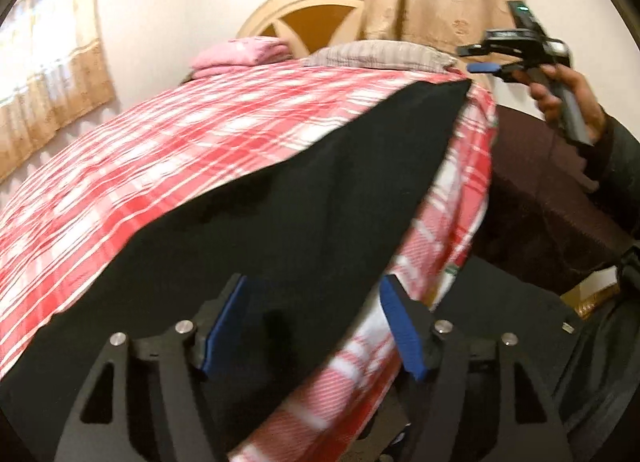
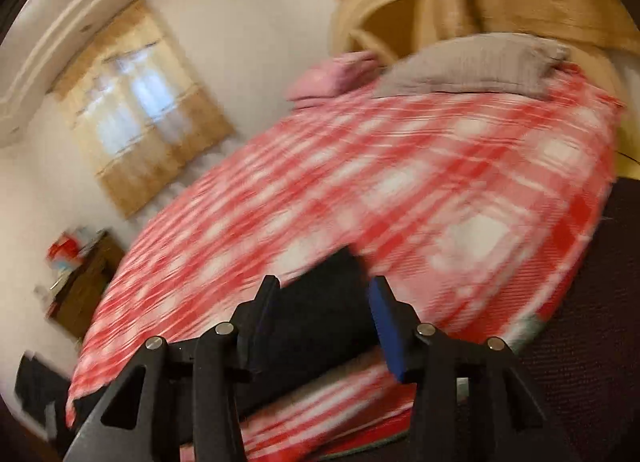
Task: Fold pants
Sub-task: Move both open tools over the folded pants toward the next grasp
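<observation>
I am holding both claws apart: my left claw [image 1: 312, 326] and right claw [image 2: 324, 322] over the black pants [image 1: 280, 189] lying along the bed [image 1: 168, 133] edge; I should be pinching one layer squarely.

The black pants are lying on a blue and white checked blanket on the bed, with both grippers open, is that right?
Not quite: the blanket is red and white checked, not blue and white, as the right wrist view shows. The rest stands: the black pants lie on it on the bed, and the left gripper and right gripper both have their jaws apart.
</observation>
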`<state>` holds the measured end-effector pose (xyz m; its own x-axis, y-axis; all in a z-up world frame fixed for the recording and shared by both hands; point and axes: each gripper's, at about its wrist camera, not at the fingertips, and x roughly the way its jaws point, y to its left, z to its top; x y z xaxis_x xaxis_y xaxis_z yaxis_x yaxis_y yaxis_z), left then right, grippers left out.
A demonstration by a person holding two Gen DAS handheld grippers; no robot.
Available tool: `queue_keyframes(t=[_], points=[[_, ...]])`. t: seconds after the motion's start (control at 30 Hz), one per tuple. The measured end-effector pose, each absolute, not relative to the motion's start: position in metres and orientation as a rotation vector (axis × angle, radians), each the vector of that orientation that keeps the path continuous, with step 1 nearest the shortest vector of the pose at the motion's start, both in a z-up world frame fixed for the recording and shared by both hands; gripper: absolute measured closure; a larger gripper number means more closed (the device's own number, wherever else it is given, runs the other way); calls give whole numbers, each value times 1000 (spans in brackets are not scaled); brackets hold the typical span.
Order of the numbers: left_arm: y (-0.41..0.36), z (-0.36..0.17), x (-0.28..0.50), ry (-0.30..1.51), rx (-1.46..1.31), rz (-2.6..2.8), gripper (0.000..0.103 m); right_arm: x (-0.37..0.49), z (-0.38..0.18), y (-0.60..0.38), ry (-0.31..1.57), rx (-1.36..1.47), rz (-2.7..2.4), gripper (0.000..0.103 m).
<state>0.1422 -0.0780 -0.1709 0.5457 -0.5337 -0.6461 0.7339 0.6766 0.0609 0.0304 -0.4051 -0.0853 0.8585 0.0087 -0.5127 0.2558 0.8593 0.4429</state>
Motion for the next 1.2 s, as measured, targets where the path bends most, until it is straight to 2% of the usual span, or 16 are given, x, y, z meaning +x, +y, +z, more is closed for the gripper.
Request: queue_keyframes(t=[0.1, 0.2, 0.37, 0.5, 0.57, 0.63, 0.8, 0.83, 0.9, 1.2], points=[[-61, -176, 158, 678, 283, -701, 32, 52, -102, -372, 635, 490, 10, 55], [-43, -183, 169, 725, 242, -641, 32, 75, -132, -355, 819, 447, 14, 54], [3, -173, 167, 684, 241, -518, 30, 68, -124, -358, 761, 448, 14, 54], [73, -159, 172, 662, 212, -323, 27, 62, -122, -367, 704, 490, -6, 53], [112, -153, 174, 649, 183, -216, 21, 63, -121, -363, 690, 491, -6, 53], [148, -152, 178, 647, 169, -108, 9, 62, -116, -357, 682, 485, 2, 53], [216, -180, 194, 767, 48, 59, 7, 77, -113, -322, 706, 407, 60, 52], [222, -185, 194, 786, 21, 71, 2, 80, -112, -313, 710, 382, 72, 52], [232, -192, 190, 755, -2, 55, 0, 84, -114, -302, 721, 357, 86, 52], [235, -183, 172, 689, -12, 87, 0, 110, -122, -266, 765, 365, 113, 51]])
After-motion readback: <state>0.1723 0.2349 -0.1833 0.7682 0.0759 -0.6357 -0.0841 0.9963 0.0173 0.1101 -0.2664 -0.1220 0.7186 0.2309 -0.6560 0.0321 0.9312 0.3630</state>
